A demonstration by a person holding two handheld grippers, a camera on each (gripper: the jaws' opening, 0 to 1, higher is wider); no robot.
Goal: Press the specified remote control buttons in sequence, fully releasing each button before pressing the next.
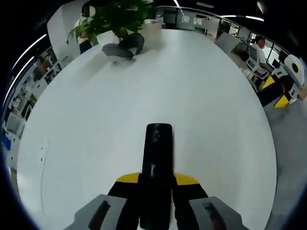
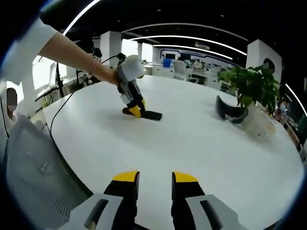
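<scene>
L gripper [image 1: 154, 184] clamps black remote [image 1: 158, 158], no legible labels; R gripper [image 2: 155, 184] empty, slightly apart.

Your left gripper view hugs the white table [image 1: 96, 110], facing the plant [image 1: 120, 17]; your right gripper view [image 2: 72, 143] looks across from farther back, sharing both.

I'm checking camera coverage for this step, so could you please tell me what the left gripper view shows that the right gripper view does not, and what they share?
The left gripper view looks along the black remote lying between its own claw jaws, so it shows the remote's top face close up.

The right gripper view shows its own claw open with nothing between the jaws, plus a person's hand bringing the left claw down onto the remote.

Both show the white table, the potted plant and the dark curved object beside it.
</scene>
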